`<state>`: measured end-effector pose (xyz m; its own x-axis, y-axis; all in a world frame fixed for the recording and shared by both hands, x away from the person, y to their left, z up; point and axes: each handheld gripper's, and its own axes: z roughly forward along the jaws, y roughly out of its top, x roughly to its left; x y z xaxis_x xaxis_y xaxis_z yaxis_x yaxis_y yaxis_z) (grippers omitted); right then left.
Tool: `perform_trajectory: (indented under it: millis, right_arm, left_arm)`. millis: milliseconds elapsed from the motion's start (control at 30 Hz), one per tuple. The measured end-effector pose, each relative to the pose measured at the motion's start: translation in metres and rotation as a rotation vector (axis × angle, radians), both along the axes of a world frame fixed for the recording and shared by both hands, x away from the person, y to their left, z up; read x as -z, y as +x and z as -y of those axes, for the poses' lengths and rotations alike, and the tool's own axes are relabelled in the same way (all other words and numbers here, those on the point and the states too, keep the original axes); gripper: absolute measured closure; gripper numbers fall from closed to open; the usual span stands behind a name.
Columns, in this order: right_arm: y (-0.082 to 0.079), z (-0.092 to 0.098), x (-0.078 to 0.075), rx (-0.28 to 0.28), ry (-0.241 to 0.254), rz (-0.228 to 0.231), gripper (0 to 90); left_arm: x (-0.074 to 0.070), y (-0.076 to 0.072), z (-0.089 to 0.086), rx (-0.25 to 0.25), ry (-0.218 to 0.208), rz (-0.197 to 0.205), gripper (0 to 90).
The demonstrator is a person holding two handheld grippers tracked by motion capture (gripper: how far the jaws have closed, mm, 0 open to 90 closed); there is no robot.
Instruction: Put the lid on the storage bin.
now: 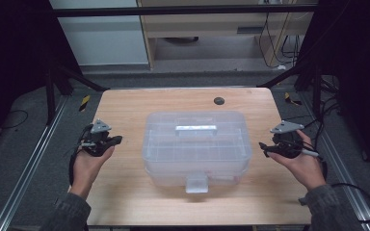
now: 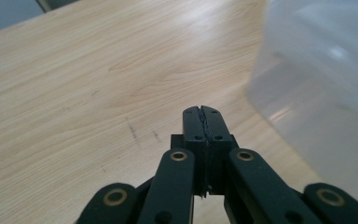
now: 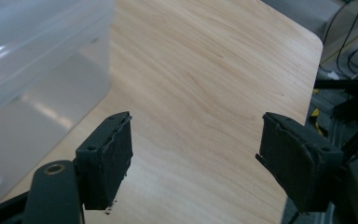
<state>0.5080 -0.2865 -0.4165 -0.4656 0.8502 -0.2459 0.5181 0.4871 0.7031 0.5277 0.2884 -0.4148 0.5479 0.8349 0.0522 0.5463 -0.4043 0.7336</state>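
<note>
Centrally on the wooden counter (image 1: 125, 110) sits a clear lidded box (image 1: 196, 147). Left tongs (image 1: 117, 140) pressed closed at frame left, right tongs (image 1: 265, 148) spread wide at frame right, flank it, seemingly poised to approach.

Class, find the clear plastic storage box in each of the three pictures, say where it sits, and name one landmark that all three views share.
High view: the clear plastic storage box sits mid-table, between the two tongs, latch toward the person.
Left gripper view: its blurred wall is at the right edge, beside the shut tongs.
Right gripper view: its side is at upper left, beyond the open tongs.
Shared landmark: the light wooden tabletop under it.
</note>
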Motion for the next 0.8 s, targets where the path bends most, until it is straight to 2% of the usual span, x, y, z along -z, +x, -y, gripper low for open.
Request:
perform_trajectory:
  millis: [167, 267, 300, 367, 500, 567, 700, 800]
  right_arm:
    - [0.027, 0.001, 0.02, 0.084, 0.054, -0.003, 26.9]
    - [0.039, 0.002, 0.035, 0.118, 0.087, -0.022, 26.7]
    - [0.041, 0.002, 0.04, 0.123, 0.098, -0.024, 26.2]
    - [0.045, 0.002, 0.05, 0.139, 0.114, -0.043, 24.4]
    - [0.049, 0.001, 0.063, 0.151, 0.142, -0.055, 20.8]
    - [0.051, 0.001, 0.066, 0.158, 0.153, -0.057, 19.8]
    - [0.054, 0.002, 0.074, 0.17, 0.182, -0.072, 15.9]
    - [0.055, 0.0, 0.081, 0.185, 0.191, -0.076, 14.0]
  left_arm:
    - [0.025, 0.023, 0.005, -0.025, 0.028, -0.005, 89.9]
    - [0.038, 0.031, 0.008, -0.048, 0.016, -0.005, 88.4]
    - [0.042, 0.033, 0.008, -0.057, 0.014, -0.004, 84.5]
    - [0.048, 0.036, 0.008, -0.083, 0.003, 0.002, 70.5]
    - [0.057, 0.039, 0.009, -0.12, 0.029, 0.007, 49.7]
    - [0.06, 0.039, 0.009, -0.124, 0.011, 0.01, 43.6]
    - [0.068, 0.043, 0.011, -0.131, -0.026, -0.022, 29.2]
    - [0.076, 0.047, 0.014, -0.155, -0.009, -0.055, 19.5]
